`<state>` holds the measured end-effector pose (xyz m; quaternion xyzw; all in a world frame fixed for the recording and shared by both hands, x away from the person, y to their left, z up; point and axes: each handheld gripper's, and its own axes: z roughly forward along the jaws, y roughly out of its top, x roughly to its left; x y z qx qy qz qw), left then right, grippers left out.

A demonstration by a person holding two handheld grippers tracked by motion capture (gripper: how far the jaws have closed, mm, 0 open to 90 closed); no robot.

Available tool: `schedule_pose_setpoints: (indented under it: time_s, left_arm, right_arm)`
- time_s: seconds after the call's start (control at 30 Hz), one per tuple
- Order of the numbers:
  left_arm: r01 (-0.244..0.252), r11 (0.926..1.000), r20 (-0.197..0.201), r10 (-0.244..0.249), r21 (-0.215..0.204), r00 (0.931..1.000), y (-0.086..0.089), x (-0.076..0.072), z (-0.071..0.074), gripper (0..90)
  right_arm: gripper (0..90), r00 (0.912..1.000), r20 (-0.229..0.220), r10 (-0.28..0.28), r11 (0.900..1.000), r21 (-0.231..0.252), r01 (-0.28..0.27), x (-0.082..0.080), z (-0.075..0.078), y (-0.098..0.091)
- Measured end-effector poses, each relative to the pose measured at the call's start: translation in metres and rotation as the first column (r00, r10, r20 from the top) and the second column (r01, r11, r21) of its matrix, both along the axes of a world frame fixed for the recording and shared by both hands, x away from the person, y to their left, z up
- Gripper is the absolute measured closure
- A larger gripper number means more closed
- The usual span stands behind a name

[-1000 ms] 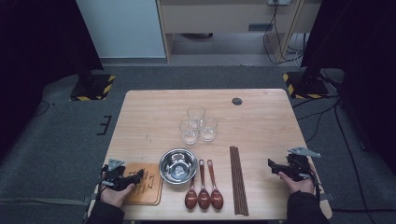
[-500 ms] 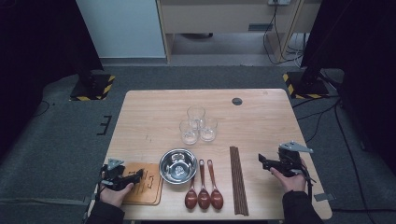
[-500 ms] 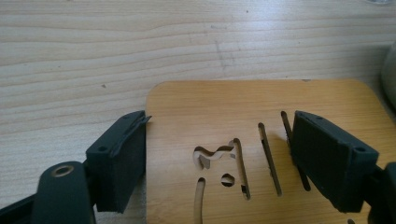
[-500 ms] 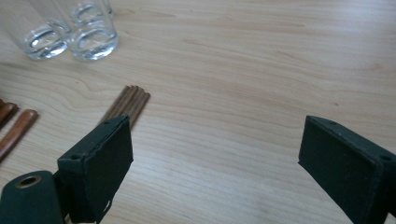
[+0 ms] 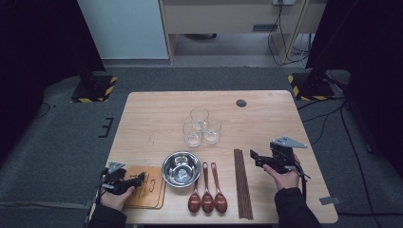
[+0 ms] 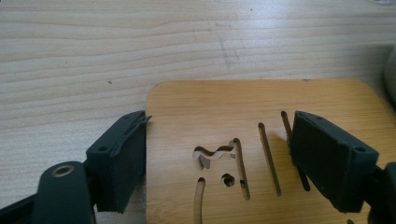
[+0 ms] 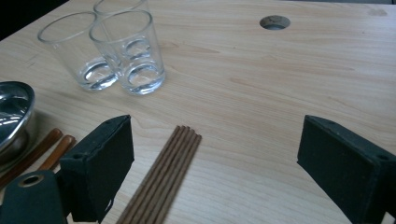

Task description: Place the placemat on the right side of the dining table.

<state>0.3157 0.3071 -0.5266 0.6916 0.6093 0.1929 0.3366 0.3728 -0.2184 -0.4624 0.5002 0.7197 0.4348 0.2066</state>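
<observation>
One pale, grained wooden bench carries everything. At its near left corner lies a flat honey-coloured wooden board with rounded corners and cut slots. The left tool sits low over it, matt black jaws apart, gripping nothing. The thin dark-brown wooden chopsticks lie bundled right of centre, and the right tool hangs above them, wide open and empty.

A pale, matt wood grain is shown by the table – the slotted board is smoother, warmer wood (cut-outs clean-edged); the bowl is glossy metal, the glasses clear.
</observation>
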Motion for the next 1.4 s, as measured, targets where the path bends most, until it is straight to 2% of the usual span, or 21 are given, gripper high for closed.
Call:
schedule_pose_setpoints:
  time_s: [0.3,0.57,0.63,0.7,0.77,0.8,0.9,1.0,1.07,1.27,1.4]
  left_arm:
    - [-0.01,0.9999,0.001,0.01,-0.004,0.9999,0.002,-0.001,0.002,19.3]
    - [-0.015,0.9999,0.012,0.015,0.002,0.9998,0.003,-0.004,0.005,19.3]
    - [-0.013,0.9998,0.016,0.013,0.013,0.9998,0.003,-0.005,0.007,19.3]
    - [-0.014,0.9998,0.02,0.013,0.012,0.9997,0.003,-0.006,0.008,19.6]
    - [-0.02,0.9997,0.033,0.02,0.011,0.9993,0.004,-0.007,0.009,20.0]
    - [-0.02,0.9997,0.033,0.02,0.011,0.9993,0.004,-0.007,0.009,20.0]
    - [-0.019,0.9997,0.032,0.019,0.014,0.9993,0.004,-0.007,0.009,20.0]
    - [-0.019,0.9997,0.038,0.018,0.015,0.9991,0.004,-0.008,0.011,20.0]
    - [-0.018,0.9997,0.046,0.017,0.019,0.9988,0.004,-0.009,0.012,20.0]
    - [-0.017,0.9996,0.06,0.016,0.023,0.9981,0.005,-0.011,0.015,20.0]
    - [-0.017,0.9995,0.071,0.016,0.025,0.9974,0.004,-0.013,0.016,20.0]
  right_arm:
    - [11.7,0.9992,0.022,0.032,0.9992,0.022,-0.033,0.003,0.011,0.019]
    - [12.2,0.9956,0.039,0.086,0.9953,0.042,-0.087,0.006,0.02,0.045]
    - [12.5,0.9927,0.046,0.112,0.992,0.055,-0.114,0.007,0.024,0.058]
    - [12.5,0.9917,0.049,0.118,0.9909,0.059,-0.121,0.007,0.025,0.061]
    - [12.6,0.9879,0.056,0.145,0.9866,0.068,-0.148,0.008,0.029,0.074]
    - [12.6,0.9879,0.056,0.145,0.9866,0.068,-0.148,0.008,0.029,0.074]
    - [12.8,0.9826,0.066,0.174,0.9812,0.074,-0.178,0.008,0.033,0.09]
    - [13.0,0.9805,0.068,0.184,0.9784,0.083,-0.189,0.008,0.035,0.096]
    - [13.2,0.9755,0.075,0.207,0.9731,0.087,-0.213,0.008,0.037,0.107]
    - [13.7,0.9692,0.087,0.23,0.966,0.1,-0.239,0.008,0.041,0.121]
    - [14.5,0.9621,0.099,0.254,0.9574,0.116,-0.265,0.007,0.046,0.134]
